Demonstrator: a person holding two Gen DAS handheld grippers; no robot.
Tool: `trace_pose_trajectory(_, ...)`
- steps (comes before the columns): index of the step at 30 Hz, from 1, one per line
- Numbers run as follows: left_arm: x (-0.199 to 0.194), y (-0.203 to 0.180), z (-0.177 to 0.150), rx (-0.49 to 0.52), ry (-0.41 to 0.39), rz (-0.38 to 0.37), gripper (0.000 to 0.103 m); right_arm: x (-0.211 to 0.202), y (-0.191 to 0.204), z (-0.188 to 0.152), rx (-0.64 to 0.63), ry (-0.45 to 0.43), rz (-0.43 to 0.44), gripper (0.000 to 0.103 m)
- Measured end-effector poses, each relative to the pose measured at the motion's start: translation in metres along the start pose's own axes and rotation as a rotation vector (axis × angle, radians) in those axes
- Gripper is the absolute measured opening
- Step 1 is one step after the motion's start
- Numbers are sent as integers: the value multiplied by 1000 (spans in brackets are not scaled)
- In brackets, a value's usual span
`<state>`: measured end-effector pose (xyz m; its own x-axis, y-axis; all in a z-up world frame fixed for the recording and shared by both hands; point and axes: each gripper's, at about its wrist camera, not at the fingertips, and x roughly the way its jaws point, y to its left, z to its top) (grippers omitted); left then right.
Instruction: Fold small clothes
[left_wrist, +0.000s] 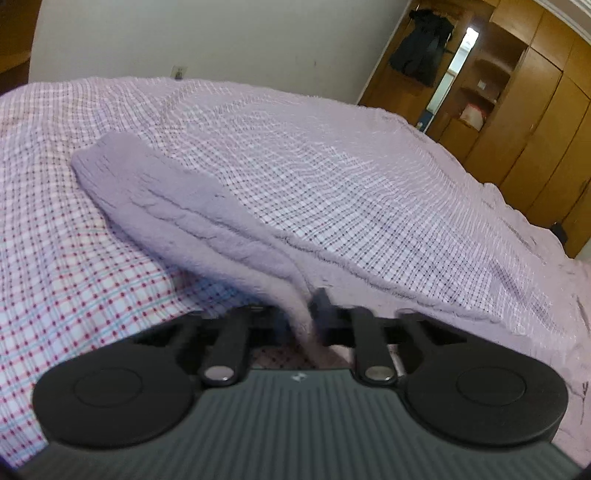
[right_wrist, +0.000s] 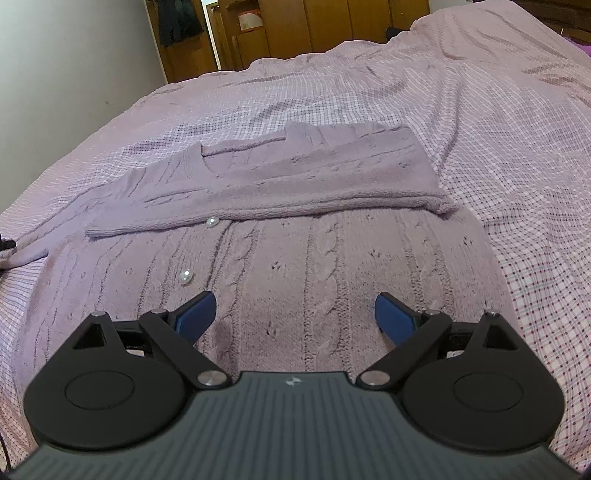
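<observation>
A lilac cable-knit cardigan (right_wrist: 314, 258) with pearl buttons (right_wrist: 185, 276) lies flat on the bed. One side of it is folded over the middle (right_wrist: 295, 173). In the left wrist view its long sleeve (left_wrist: 177, 206) runs from the far left down into my left gripper (left_wrist: 304, 314), which is shut on the sleeve's near end. The sleeve hangs slightly lifted off the cover there. My right gripper (right_wrist: 295, 314) stands open just above the cardigan's near panel, its blue pads (right_wrist: 393, 319) wide apart with nothing between them.
A pink and lilac checked cover (left_wrist: 369, 166) spreads over the whole bed, rumpled toward the right. Beyond the bed stand a white wall (left_wrist: 221, 37) and a wooden wardrobe (left_wrist: 535, 110) with dark clothes (left_wrist: 421, 48) hanging on it.
</observation>
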<state>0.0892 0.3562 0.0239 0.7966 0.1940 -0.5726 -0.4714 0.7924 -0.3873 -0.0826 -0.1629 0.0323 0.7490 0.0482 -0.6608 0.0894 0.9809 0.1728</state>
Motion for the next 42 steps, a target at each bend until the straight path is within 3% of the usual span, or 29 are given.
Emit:
trace_pose_trajectory(3, -9, -3, 2, 24, -26, -1, 10, -1, -2, 1, 6, -3, 1, 97)
trace_pose_trajectory(9, -41, -40, 3, 173, -131, -47, 8, -1, -5, 2, 22, -3, 4, 97)
trace_pose_trajectory(19, -90, -115, -11, 259, -210, -249, 8, -7, -10, -1, 43, -15, 7, 97)
trace_pose_trajectory(25, -98, -167, -41, 265, -184, -334, 8, -10, -17, -2, 69, -25, 4, 97)
trace_pose_trajectory(30, -95, -204, -79, 279, -112, -412, 8, -12, -22, -6, 83, -25, 6, 97)
trace_pose_trajectory(36, -80, -224, -121, 338, -13, -412, 8, -12, -36, -10, 116, -26, -6, 97)
trace_pose_trajectory(42, -62, -210, -146, 360, 110, -397, 11, -10, -44, -13, 133, -29, 5, 97)
